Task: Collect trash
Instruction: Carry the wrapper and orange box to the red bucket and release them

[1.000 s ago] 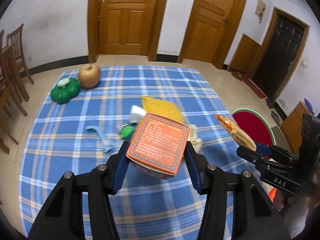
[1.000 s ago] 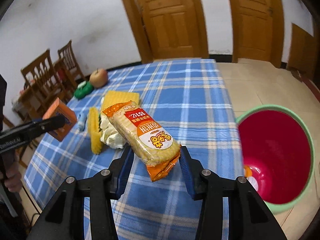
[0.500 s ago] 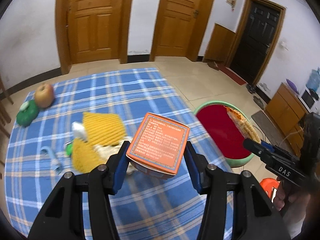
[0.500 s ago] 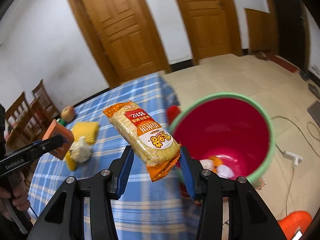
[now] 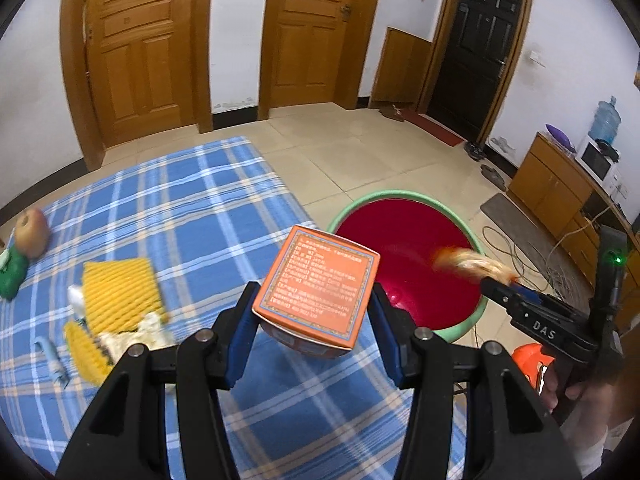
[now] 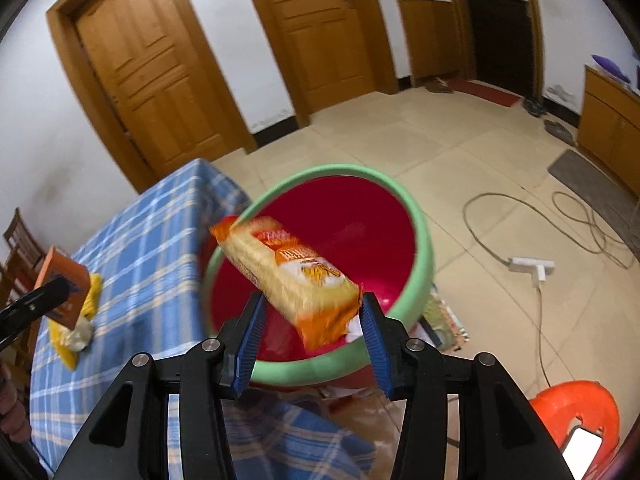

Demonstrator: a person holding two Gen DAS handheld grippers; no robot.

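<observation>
We see orange box (image 5: 318, 294) tilted, above the counter edge | cracker packet (image 6: 290, 272) orange-yellow, blurred, slanted above the bin | bin (image 6: 420, 240) red inside, green rim, on the floor

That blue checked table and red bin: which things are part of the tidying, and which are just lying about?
Part of the job: orange box in left gripper; biscuit packet between right gripper fingers; red bin; crumpled scraps.

Lying about: apple, green toy, orange stool.
</observation>
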